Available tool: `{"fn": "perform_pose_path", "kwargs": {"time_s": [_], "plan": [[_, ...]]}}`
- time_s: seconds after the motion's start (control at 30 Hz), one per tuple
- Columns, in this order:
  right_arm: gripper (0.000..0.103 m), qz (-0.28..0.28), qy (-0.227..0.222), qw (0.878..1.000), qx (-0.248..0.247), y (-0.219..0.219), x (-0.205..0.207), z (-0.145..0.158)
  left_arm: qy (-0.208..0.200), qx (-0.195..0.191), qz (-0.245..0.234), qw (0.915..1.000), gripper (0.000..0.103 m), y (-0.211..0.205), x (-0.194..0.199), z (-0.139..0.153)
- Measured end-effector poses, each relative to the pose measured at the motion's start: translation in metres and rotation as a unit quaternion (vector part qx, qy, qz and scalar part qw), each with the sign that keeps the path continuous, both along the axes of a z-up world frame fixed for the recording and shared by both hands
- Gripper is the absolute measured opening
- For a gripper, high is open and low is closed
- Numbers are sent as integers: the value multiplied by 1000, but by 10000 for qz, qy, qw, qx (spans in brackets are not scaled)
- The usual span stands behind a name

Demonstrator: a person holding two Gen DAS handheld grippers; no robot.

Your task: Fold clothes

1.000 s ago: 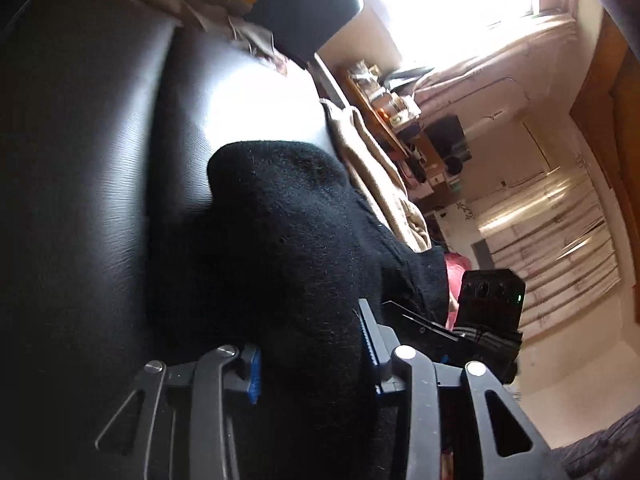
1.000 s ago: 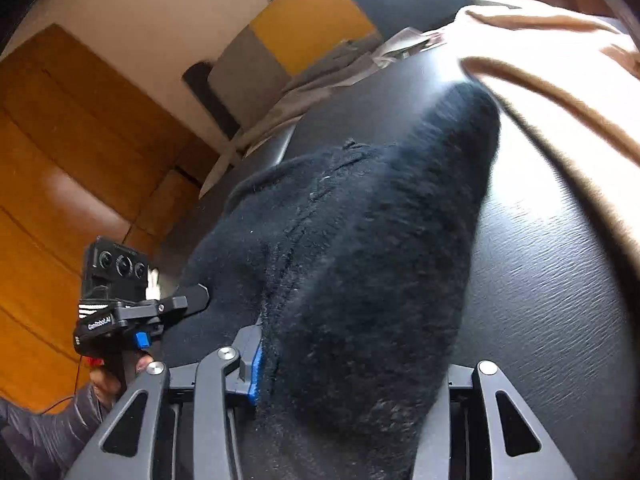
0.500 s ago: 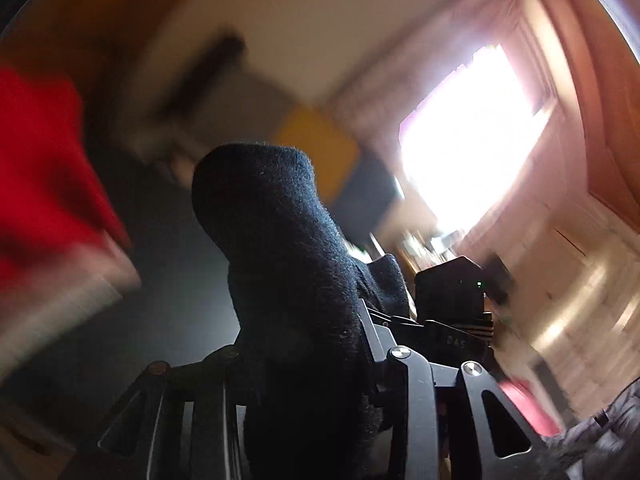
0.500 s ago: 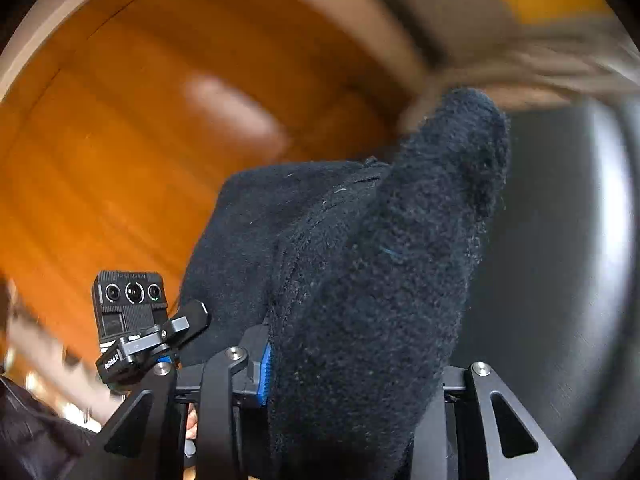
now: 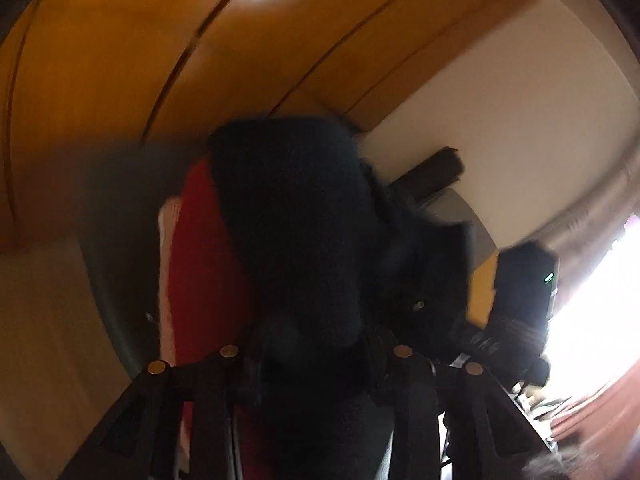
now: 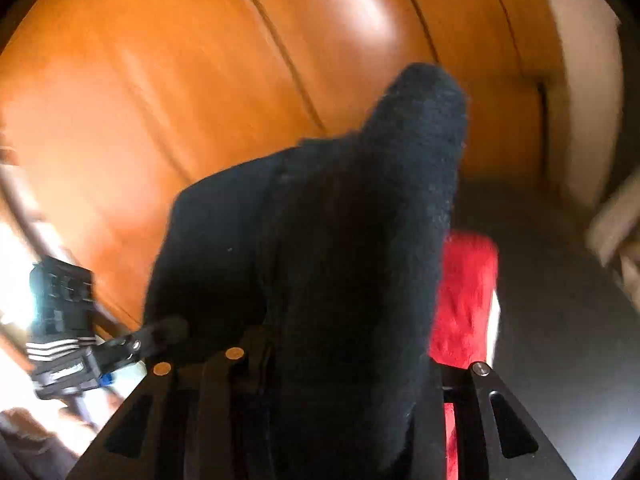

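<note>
I held a black knitted garment (image 5: 296, 232) up between both grippers, a bunched fold of it standing out of each pair of jaws and filling the middle of both wrist views. The left gripper (image 5: 316, 356) had the cloth between its jaws, which were opening though the fabric still sat packed between them. The right gripper (image 6: 344, 364) likewise had a thick fold between its jaws, which were opening too, with the knit still wedged across the gap. Behind the garment lay a red cloth (image 6: 464, 300) on a dark surface (image 6: 560, 320), below orange wooden panelling (image 6: 200, 100). From the right wrist I saw the left gripper's body at lower left; both views were blurred.
</note>
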State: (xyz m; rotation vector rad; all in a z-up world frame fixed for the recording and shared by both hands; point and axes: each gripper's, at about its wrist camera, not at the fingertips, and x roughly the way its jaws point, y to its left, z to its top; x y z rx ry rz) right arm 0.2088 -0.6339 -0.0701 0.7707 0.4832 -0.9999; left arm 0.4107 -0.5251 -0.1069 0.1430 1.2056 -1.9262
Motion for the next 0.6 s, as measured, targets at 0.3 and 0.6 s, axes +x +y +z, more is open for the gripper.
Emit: {"fn": "perform_pose_path", "kwargs": {"time_s": [0.3,0.6], "plan": [[67,-632,-388,9962,-466,-5,-38,-2,-664,-474,-14,9967,50,8,-16,36],[69,-452,426,9760,-2089,87,-16,81,-1618,-1349,1310,9687,56,46,44,82]]}}
